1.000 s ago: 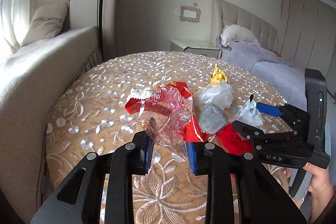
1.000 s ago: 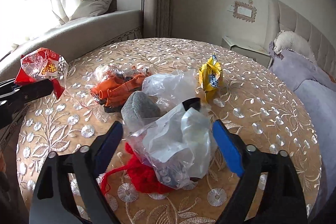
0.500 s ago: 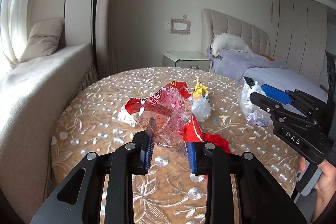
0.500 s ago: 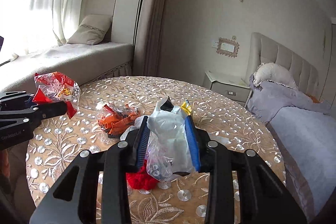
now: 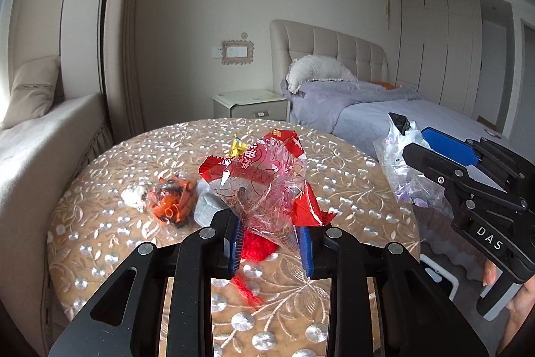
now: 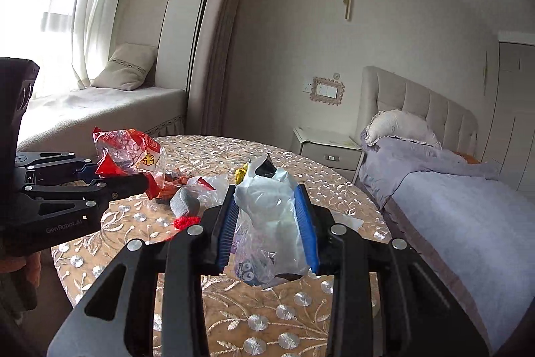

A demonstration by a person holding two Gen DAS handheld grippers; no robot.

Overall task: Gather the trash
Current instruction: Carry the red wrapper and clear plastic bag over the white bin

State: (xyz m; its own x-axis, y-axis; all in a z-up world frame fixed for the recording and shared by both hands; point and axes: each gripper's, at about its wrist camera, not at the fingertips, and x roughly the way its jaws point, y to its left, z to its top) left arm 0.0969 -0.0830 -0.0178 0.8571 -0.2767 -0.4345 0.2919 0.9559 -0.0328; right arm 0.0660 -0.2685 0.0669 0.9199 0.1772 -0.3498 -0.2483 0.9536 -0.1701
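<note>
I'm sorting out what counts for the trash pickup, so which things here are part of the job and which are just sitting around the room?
Part of the job:
- red snack wrapper, held in left gripper
- clear plastic bag, held in right gripper
- orange wrapper, yellow wrapper, grey lump, red yarn, on the table

Just lying about:
- bed
- nightstand
- window-seat cushion

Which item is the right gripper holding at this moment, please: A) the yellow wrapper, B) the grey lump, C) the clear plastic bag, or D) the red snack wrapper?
C: in the right wrist view the right gripper is closed with its blue pads pressing the clear plastic bag, lifted above the table.
</note>
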